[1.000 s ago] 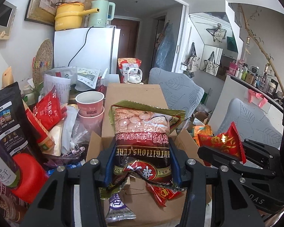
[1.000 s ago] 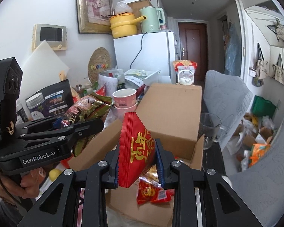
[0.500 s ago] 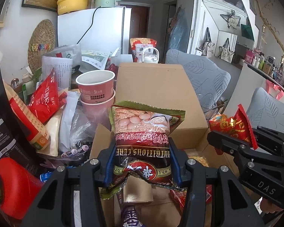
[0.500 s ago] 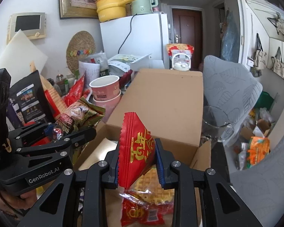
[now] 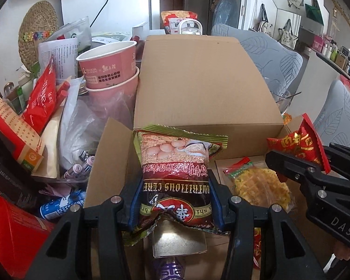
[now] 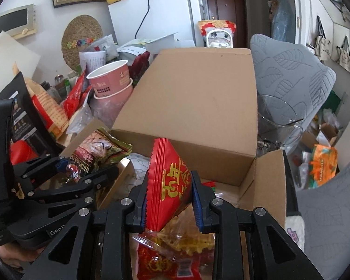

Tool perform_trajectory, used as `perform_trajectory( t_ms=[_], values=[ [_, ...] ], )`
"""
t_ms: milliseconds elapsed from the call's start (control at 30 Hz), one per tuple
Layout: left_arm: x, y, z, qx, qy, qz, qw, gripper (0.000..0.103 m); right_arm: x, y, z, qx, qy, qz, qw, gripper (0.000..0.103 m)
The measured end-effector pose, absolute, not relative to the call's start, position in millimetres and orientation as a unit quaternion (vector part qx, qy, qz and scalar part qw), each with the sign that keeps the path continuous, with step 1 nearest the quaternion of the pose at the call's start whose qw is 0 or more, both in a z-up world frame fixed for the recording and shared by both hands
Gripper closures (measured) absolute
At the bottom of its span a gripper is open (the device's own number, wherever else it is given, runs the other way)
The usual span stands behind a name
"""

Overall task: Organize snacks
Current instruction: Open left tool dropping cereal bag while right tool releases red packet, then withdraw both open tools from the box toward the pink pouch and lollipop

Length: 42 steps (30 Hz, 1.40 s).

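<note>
My left gripper point(image 5: 173, 200) is shut on a dark red and green cereal packet point(image 5: 175, 177), held upright over the left side of an open cardboard box point(image 5: 203, 88). My right gripper point(image 6: 170, 203) is shut on a red triangular snack pack point(image 6: 172, 182) with gold characters, over the right side of the same box point(image 6: 193, 102). In the left wrist view the right gripper point(image 5: 298, 163) shows at the right edge with its red pack point(image 5: 298, 142). Inside the box lie a clear bag of yellow crisps point(image 5: 259, 184) and a gold packet point(image 5: 177, 240). The left gripper point(image 6: 86, 170) with the cereal packet point(image 6: 98, 149) appears left in the right wrist view.
Left of the box stand stacked pink paper cups point(image 5: 109, 67), red snack bags point(image 5: 39, 95), a plastic bag and a blue can point(image 5: 60, 205). A white fridge point(image 6: 156, 18) is behind. A glass jug point(image 6: 275, 119) and grey cushioned chairs point(image 6: 291, 70) are on the right.
Both grippers have come down and forward toward the open box with their packets still held. The box now fills more of each view, and the crisps bag inside shows.
</note>
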<state>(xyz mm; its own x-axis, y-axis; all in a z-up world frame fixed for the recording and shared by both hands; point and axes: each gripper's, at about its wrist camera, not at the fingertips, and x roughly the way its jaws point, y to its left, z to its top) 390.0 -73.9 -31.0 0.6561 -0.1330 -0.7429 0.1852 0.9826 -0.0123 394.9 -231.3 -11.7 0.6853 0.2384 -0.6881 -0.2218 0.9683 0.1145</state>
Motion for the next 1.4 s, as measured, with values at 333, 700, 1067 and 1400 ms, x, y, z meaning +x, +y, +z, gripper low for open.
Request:
perform_trajectory(
  t_ms=[333, 700, 1067, 1400],
  values=[
    [391.4, -79.8, -32.6, 0.06, 0.418, -0.083, 0.902, 0.054, 406.0, -233.1, -28.9, -0.001, 0.401, 0.088, 0.912, 0.073],
    [385.2, -80.7, -24.8, 0.071, 0.42, -0.052, 0.903, 0.028, 397.5, -241.9, -19.1, 0.019, 0.394, 0.079, 0.916, 0.045],
    [361.5, -77.4, 7.4, 0.061, 0.39, -0.053, 0.917, 0.028, 369.3, -239.7, 9.2, 0.03, 0.366, 0.092, 0.926, 0.044],
    [323.3, -72.0, 56.2, 0.057, 0.345, -0.052, 0.935, 0.028, 329.1, -232.1, 49.8, 0.014, 0.331, 0.099, 0.938, 0.044]
  ],
)
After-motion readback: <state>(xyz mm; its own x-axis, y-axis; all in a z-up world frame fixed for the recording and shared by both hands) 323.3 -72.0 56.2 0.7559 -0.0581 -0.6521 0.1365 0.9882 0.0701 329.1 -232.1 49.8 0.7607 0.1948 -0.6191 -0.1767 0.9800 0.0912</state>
